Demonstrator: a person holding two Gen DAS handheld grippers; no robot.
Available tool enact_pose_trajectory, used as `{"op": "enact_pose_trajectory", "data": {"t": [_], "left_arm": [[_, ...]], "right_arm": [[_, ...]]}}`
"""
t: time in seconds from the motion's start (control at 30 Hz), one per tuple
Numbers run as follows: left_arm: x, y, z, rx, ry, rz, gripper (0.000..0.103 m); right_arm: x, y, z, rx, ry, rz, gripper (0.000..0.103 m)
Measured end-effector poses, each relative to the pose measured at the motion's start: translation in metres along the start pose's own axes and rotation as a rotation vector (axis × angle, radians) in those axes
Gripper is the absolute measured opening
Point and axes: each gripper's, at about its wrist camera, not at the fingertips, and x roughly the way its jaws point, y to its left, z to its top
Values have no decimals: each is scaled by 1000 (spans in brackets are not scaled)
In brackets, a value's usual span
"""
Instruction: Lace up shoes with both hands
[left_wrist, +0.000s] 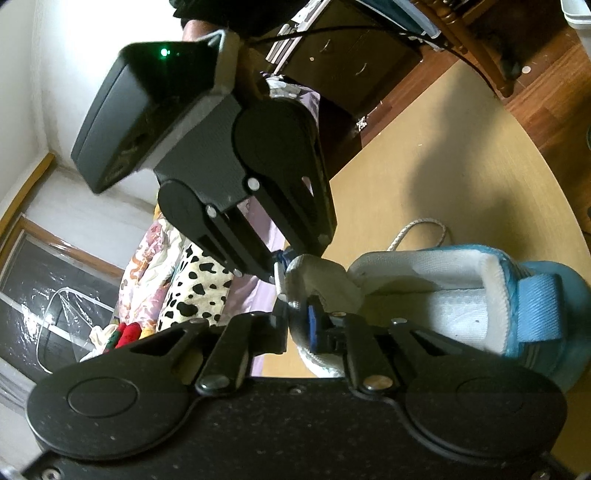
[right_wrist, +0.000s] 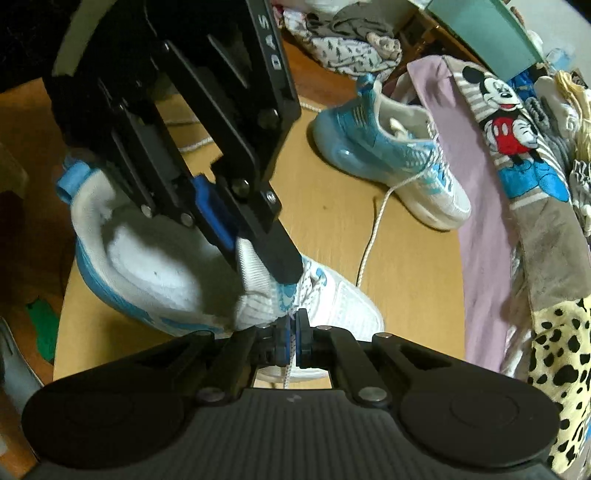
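Lettering "DAS" (right_wrist: 276, 47) on left gripper (right_wrist: 255, 254), jaws clamped on shoe tongue (right_wrist: 255, 284); right gripper (right_wrist: 291, 341) jaws clamped on lace (right_wrist: 290, 350)

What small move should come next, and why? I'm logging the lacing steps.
Probably the right gripper, shut on the white woven shoelace, should draw it gently away from the blue-and-white sneaker, since the left gripper clamps the sneaker's white padded tongue, steadying it.
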Motion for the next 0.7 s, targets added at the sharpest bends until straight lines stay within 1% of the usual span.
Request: {"op": "enact_pose_trajectory", "data": {"t": [0.13, 0.3, 0.47, 0.6, 0.7], "left_arm": [[1, 0, 2, -3, 1, -2, 9], [2, -1, 4, -1, 7, -1, 9], [1, -1, 4, 7, 11, 1, 9], [0, -4, 5, 35, 9, 5, 9], [2, -8, 6, 66, 7, 9, 9]], "right_arm": [[-6, -1, -5, 14, -38, -11, 4], [-7, -6, -9, 60, -37, -3, 5], [-26, -24, -21, 201, -54, 67, 5], [-35, -45, -37, 366, -48, 115, 6], [-32, -59, -33, 445, -54, 170, 6]]}}
